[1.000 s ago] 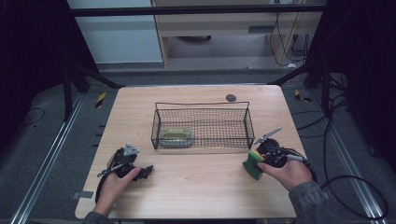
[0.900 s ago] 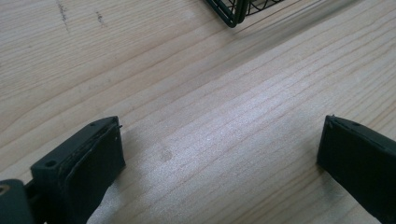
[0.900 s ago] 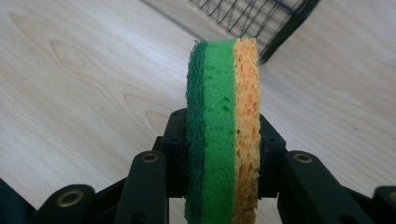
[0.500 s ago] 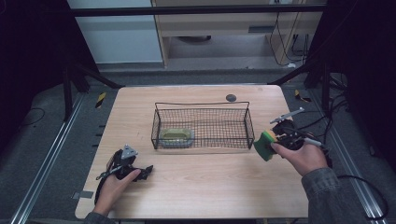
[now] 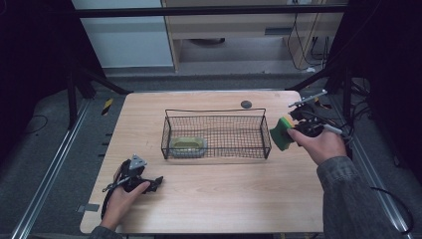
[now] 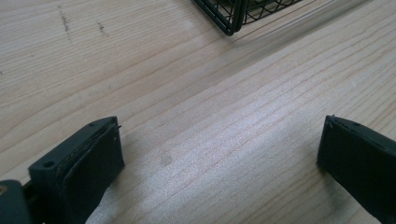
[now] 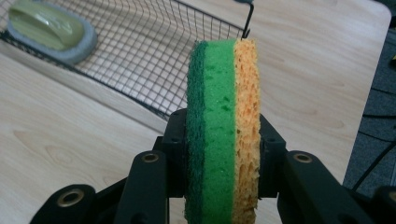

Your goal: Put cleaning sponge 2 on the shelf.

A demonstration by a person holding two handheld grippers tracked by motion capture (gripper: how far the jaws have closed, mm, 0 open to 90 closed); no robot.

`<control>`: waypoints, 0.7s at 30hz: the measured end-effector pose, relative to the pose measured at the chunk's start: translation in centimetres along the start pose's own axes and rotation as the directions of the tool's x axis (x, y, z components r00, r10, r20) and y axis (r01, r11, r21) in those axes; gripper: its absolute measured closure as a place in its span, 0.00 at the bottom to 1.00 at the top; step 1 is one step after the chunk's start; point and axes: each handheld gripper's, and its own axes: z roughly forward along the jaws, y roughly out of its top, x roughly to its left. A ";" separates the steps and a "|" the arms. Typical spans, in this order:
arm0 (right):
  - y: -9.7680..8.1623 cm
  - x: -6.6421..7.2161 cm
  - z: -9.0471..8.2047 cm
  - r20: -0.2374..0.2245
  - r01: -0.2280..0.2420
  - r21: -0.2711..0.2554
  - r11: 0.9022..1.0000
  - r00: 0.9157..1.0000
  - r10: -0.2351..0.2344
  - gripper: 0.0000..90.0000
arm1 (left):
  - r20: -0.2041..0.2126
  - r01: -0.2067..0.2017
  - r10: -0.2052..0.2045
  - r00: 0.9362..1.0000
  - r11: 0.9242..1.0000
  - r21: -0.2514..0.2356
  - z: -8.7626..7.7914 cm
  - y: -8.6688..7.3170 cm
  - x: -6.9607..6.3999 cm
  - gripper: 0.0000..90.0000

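Lifted off the table since a second ago, the right gripper (image 5: 291, 130) has carried the sponge (image 5: 280, 133) up and farther back, to just right of the wire basket (image 5: 215, 133); the left has stayed put. At near left, the left gripper (image 5: 149, 183) rests on the table (image 5: 224, 194), jaws spread wide and empty. The basket's long axis runs left to right, and a green scrubber (image 5: 188, 145) lies in its left end. The sponge stands on edge, clamped between the right jaws, with the basket's open right half directly left of it.
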 end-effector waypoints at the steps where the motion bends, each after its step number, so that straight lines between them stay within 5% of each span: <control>1: 0.4 0.1 -0.1 0.002 -0.006 -0.006 1.000 1.000 0.006 0.72 | 0.000 0.000 0.000 1.000 1.000 0.000 0.0 0.0 0.0 0.00; 10: 3.2 0.8 -0.7 0.048 -0.022 -0.057 0.998 0.999 0.024 0.72 | 0.001 0.001 -0.001 1.000 1.000 0.001 0.0 0.0 0.0 0.00; 21: 4.2 1.3 -1.0 0.056 -0.019 -0.068 0.998 0.998 0.022 0.72 | -0.011 0.010 -0.010 1.000 1.000 0.003 0.0 0.0 -0.1 0.00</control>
